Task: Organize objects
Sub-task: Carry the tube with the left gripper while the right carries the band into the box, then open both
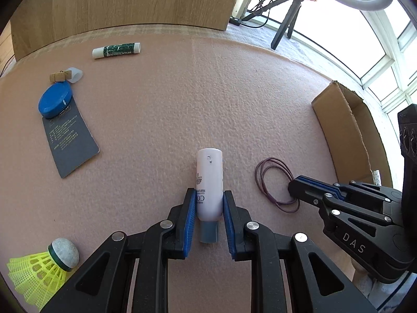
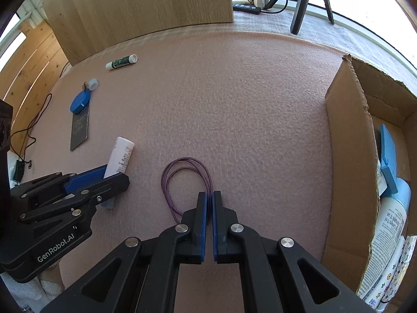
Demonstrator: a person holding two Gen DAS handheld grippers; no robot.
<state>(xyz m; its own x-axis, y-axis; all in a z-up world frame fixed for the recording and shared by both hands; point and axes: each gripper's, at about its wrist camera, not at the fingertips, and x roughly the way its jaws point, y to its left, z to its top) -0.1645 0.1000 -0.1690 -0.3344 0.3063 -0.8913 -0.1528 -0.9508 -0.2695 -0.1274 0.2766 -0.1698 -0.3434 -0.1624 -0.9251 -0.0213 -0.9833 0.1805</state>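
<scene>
Left gripper (image 1: 209, 195) clamps the white tube (image 1: 210, 182) mid-mat, grey cap toward the camera. Purple rubber bands (image 1: 276, 182) lie beside it, right gripper (image 1: 293, 189) touching them. Cardboard box (image 1: 344, 133) sits at the mat's (image 1: 182, 99) right edge.

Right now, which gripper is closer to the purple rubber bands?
Right. The right gripper is pinched shut on the purple rubber bands; the left gripper sits off to their side, clamping the white bottle.

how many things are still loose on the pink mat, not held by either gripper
5: lip balm tube at the far side, clear cap with small clip, blue disc lying on the grey card, shuttlecock near left. Others may be hidden.
</scene>
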